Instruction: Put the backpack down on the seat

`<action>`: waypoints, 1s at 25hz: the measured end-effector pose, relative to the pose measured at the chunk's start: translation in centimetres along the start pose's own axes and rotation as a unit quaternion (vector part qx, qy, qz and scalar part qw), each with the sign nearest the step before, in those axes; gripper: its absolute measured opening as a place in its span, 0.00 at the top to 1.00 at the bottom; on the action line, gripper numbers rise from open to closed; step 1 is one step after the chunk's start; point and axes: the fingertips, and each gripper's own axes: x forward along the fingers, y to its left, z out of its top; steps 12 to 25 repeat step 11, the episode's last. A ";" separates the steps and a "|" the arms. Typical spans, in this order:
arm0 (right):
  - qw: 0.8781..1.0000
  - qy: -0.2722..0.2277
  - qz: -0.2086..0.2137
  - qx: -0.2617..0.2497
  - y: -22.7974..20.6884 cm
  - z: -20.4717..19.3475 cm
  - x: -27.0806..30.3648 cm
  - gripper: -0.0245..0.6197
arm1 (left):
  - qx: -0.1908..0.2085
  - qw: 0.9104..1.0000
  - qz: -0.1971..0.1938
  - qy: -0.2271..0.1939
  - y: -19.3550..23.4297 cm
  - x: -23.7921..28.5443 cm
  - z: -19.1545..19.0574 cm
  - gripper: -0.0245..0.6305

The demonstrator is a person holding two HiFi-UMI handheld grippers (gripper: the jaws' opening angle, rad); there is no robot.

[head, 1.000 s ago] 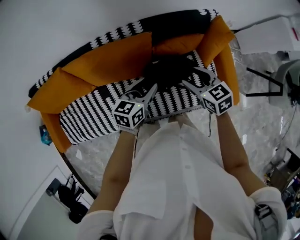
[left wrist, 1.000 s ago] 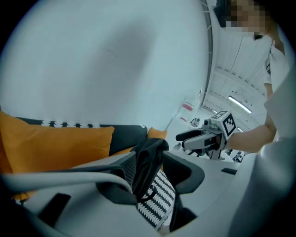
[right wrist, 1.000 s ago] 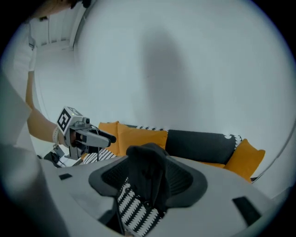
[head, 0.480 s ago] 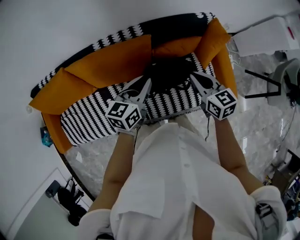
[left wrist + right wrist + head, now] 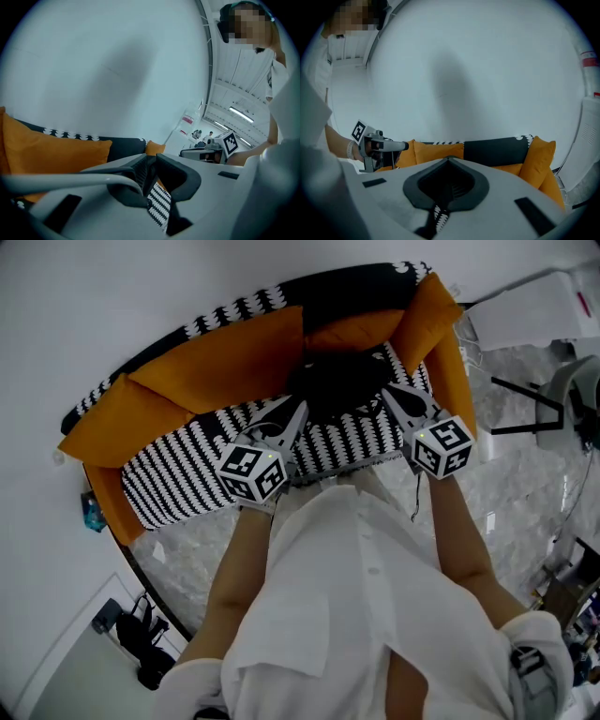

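Backpack [image 5: 336,381], a dark, slumped shape, lies on the black-and-white patterned seat [image 5: 178,470] of a sofa, toward its right end. It rests against the orange cushions [image 5: 225,362] at the back. Seen from above, a person in a white shirt [image 5: 356,596] stands at the front edge of the sofa with a tool in each hand.

The left gripper [image 5: 300,411] points toward the bag, its tip just beside the bag's near edge. Its jaws are pressed together with nothing between them. The right gripper [image 5: 387,392] points in from the other side, also close to the bag. Its jaws are likewise pressed together and empty. Whether either tip touches the bag cannot be told.

Neither tool holds the bag, and the seat appears to carry its full weight. The task looks finished, with nothing left but drawing both arms away.
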 end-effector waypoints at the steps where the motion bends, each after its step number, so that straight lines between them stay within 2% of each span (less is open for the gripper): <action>1: 1.000 0.002 0.001 0.000 0.0 -0.2 0.1 0.93 | -0.002 1.000 0.000 0.001 0.0 0.1 -0.1 0.84; 25: 1.000 0.014 0.010 -0.001 0.2 -0.7 1.2 0.94 | -0.013 1.000 0.003 0.006 0.7 0.6 -0.5 0.84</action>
